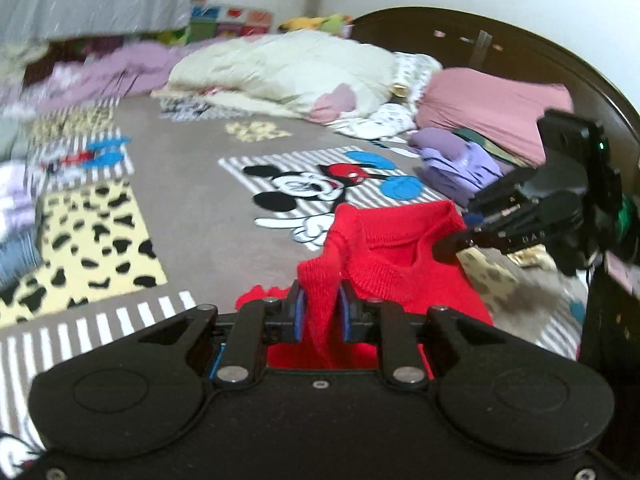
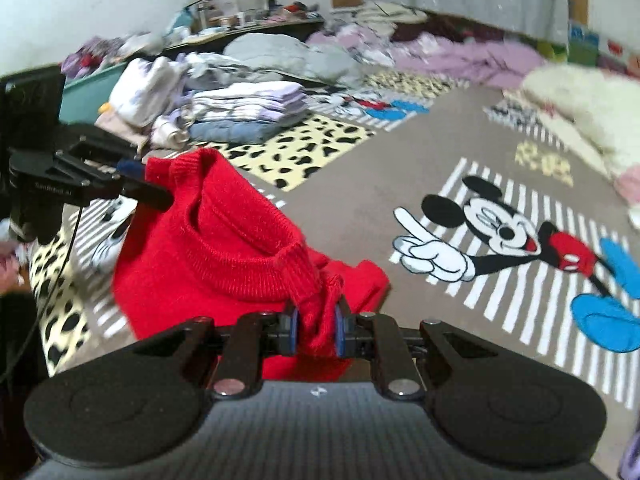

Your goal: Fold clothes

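Note:
A red knit sweater (image 1: 392, 256) hangs between my two grippers above the bed. My left gripper (image 1: 322, 308) is shut on one shoulder of it. My right gripper (image 2: 317, 322) is shut on the other shoulder by the ribbed collar (image 2: 240, 232). In the left wrist view the right gripper (image 1: 448, 250) shows at the right, pinching the collar edge. In the right wrist view the left gripper (image 2: 154, 196) shows at the left, pinching the far shoulder. The sweater's body droops below, partly hidden by the gripper bodies.
The bed cover (image 2: 360, 184) is grey with Mickey Mouse (image 2: 500, 236) and leopard-spot patches (image 2: 304, 148). A stack of folded clothes (image 2: 248, 112) lies at the far left. A cream duvet (image 1: 288, 68), pink pillow (image 1: 492, 108) and purple folded clothes (image 1: 456, 164) lie by the dark headboard (image 1: 460, 28).

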A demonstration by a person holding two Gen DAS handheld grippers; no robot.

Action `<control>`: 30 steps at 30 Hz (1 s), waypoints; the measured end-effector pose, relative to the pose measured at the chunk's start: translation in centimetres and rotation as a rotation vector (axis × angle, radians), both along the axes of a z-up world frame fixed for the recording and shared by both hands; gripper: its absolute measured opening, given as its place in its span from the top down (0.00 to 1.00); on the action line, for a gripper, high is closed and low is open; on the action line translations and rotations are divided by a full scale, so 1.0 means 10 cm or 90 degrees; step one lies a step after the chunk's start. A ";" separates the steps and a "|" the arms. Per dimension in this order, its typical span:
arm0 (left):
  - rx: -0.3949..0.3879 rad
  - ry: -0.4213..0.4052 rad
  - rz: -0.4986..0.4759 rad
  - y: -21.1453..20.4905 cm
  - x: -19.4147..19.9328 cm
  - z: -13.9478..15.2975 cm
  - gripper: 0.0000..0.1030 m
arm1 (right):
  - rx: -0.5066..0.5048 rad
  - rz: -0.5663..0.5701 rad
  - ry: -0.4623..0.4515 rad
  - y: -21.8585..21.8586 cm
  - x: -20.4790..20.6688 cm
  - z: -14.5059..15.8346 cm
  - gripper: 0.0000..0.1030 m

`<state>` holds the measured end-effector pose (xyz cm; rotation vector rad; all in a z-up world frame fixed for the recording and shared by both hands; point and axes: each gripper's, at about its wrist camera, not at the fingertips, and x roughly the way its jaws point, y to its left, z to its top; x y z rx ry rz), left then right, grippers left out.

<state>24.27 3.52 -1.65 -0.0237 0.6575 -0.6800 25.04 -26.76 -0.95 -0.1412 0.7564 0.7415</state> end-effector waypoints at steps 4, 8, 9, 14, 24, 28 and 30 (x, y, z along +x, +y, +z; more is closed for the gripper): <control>-0.013 0.045 0.022 0.06 0.29 -0.21 0.85 | 0.038 -0.017 0.065 -0.04 0.41 -0.17 0.82; -0.015 0.085 0.038 0.06 0.48 -0.46 0.84 | 0.090 -0.063 0.151 -0.10 0.76 -0.43 0.82; -0.010 0.099 0.046 0.05 0.50 -0.53 0.79 | 0.104 -0.089 0.166 -0.12 0.83 -0.51 0.79; 0.022 0.036 0.132 0.09 0.25 -0.50 0.55 | 0.166 -0.219 0.149 -0.26 0.91 -0.70 0.59; 0.118 -0.119 -0.002 -0.48 -0.51 -0.52 0.53 | 0.068 -0.082 -0.116 0.22 -0.36 -0.41 0.55; 0.200 -0.146 -0.013 -0.63 -0.48 -0.90 0.50 | -0.054 -0.038 -0.138 0.62 -0.52 -0.75 0.55; 0.181 -0.127 0.002 -0.58 -0.44 -0.88 0.49 | -0.077 -0.027 -0.176 0.69 -0.53 -0.91 0.51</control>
